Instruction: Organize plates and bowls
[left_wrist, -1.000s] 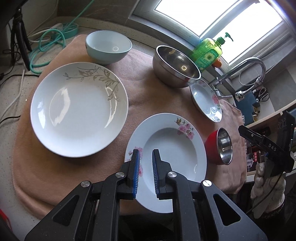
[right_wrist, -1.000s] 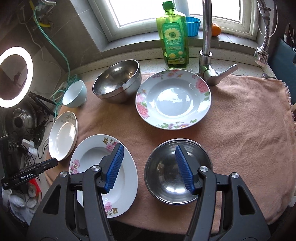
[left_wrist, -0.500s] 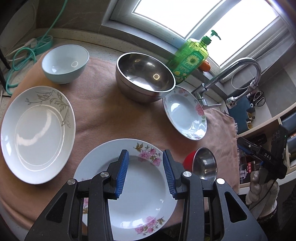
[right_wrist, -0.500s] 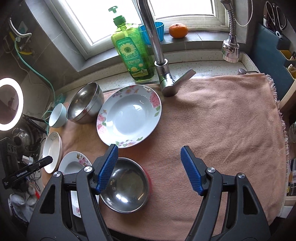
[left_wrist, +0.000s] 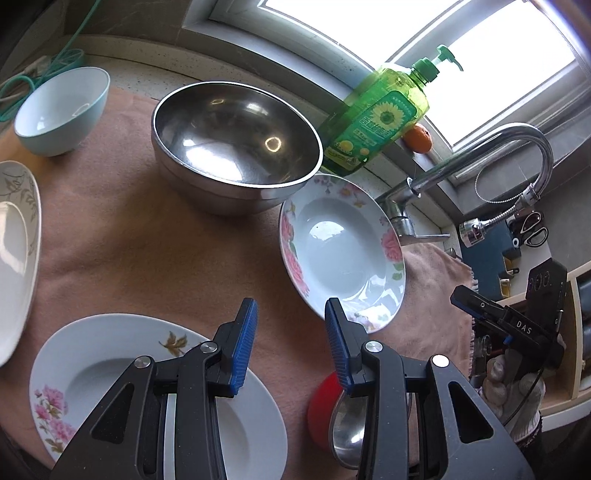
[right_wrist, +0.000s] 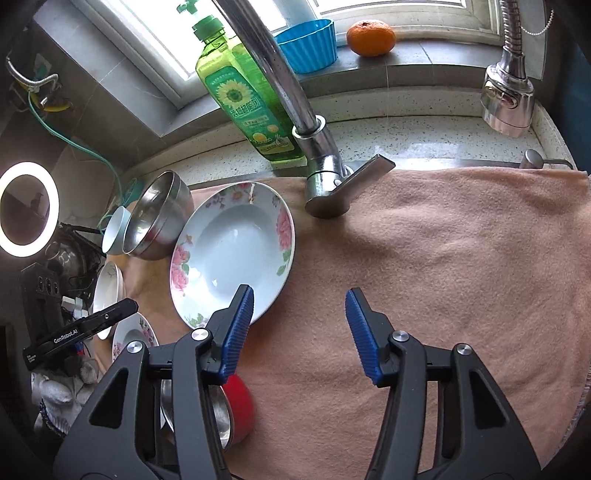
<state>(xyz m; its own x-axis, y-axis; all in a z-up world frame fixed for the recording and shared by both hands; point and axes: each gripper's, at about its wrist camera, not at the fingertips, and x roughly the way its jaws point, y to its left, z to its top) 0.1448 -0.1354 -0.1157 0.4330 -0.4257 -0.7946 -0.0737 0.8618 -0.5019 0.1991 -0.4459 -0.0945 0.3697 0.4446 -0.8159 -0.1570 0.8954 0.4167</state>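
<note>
Both tongs, left and right, are held parted and empty over the cloth, the right narrowing.

The right gripper hangs over the pink cloth with nothing between its blue pads, and its jaws have just been closing. A white flowered deep plate lies far left of it. A red steel-lined bowl sits near left. A big shiny steel bowl and green soap bottle stand farther back.
</note>
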